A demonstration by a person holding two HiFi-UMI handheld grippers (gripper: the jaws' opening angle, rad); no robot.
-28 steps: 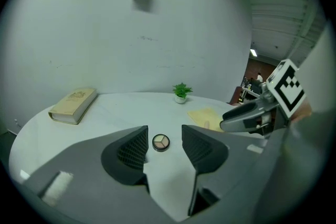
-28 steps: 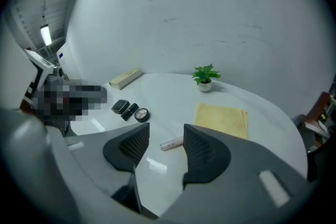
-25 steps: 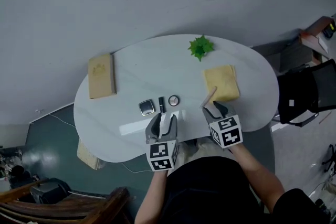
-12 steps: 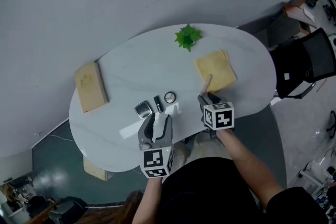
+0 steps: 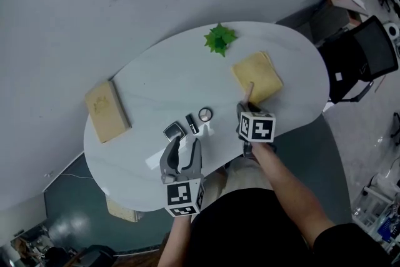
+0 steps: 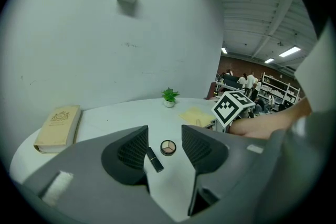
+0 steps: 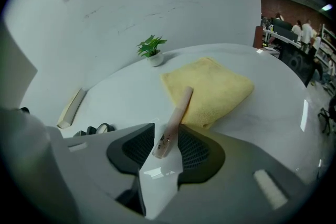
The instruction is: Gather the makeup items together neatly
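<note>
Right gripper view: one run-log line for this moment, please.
right hand-held gripper; jaws just closing on pink tube; far end on yellow towel

Head view looks steeply down over the desk [image 5: 169,84]; cameras on the left gripper [image 5: 185,146] and right gripper [image 5: 245,110] skim it low, sharing the plant [image 5: 219,39].

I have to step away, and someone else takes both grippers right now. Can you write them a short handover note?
Left gripper: open and empty, hovering just short of the three grouped items.
Right gripper: jaws have just been closing; pads now on the pink tube, whose far end lies over the yellow cloth edge.
Items: square compact, black lipstick and round palette sit close together in a row on the white table.
Done: those three are grouped.
Left to do: probably carry the tube over beside the palette, release it, and tidy the row.
</note>
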